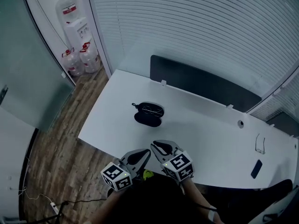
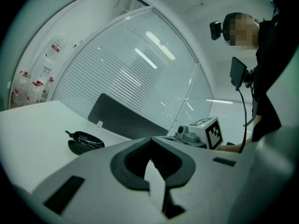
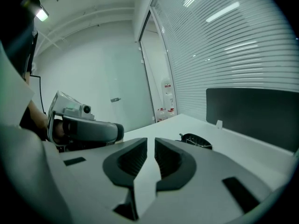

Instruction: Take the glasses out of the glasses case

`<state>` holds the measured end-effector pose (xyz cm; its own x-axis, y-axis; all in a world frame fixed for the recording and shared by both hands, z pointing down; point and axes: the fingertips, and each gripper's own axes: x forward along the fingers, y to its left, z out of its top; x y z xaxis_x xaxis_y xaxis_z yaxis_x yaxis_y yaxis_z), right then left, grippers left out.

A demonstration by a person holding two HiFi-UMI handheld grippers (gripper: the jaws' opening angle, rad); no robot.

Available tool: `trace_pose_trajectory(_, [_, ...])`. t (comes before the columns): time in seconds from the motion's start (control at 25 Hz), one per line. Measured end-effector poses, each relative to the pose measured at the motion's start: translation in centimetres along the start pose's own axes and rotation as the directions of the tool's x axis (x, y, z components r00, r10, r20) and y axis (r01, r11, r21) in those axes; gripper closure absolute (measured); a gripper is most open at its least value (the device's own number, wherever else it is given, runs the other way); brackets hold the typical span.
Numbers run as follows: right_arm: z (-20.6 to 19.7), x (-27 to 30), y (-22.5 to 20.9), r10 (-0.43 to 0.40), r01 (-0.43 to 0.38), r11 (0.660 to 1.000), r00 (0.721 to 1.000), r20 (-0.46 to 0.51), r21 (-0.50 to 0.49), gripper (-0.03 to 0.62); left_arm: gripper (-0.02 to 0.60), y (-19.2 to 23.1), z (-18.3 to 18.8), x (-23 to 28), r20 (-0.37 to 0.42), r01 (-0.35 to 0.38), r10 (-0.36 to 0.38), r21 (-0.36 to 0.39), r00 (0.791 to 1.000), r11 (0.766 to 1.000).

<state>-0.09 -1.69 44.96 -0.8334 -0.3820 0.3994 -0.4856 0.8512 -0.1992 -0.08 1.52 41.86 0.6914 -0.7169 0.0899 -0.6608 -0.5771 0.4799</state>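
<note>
An open black glasses case [image 1: 148, 114] lies on the white desk [image 1: 201, 139], left of its middle. Thin-framed glasses [image 1: 152, 109] rest in the case's far half. Both grippers hover over the desk's near edge, well short of the case. My left gripper [image 1: 147, 153] is shut with nothing in it, and my right gripper [image 1: 155, 146] beside it is shut and empty too. The left gripper view has the case [image 2: 84, 142] far off to the left of the jaws [image 2: 150, 146]. In the right gripper view the case [image 3: 196, 141] lies to the right of the jaws [image 3: 150, 143].
A black partition panel [image 1: 201, 85] stands along the desk's back edge. A second pair of glasses [image 1: 260, 143] and a dark phone [image 1: 256, 168] lie at the far right. Water bottles and a dispenser [image 1: 77, 41] stand on the wooden floor to the left.
</note>
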Motion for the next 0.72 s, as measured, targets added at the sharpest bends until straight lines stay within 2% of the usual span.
trace_pose_trajectory(0.4, [1.0,0.8,-2.7,-0.023,0.022,0.999,0.999,-0.025,-0.029,0.543,0.572,1.3,0.6,1.7,-0.004,-0.012,0.012,-0.012,1.000,1.000])
trace_pose_trajectory(0.72, [0.9,2.2,-4.2,-0.062,0.059,0.997,0.996,-0.063,-0.048,0.533,0.572,2.5,-0.1,2.4,-0.036,0.012,-0.013,-0.040,0.999,0.999])
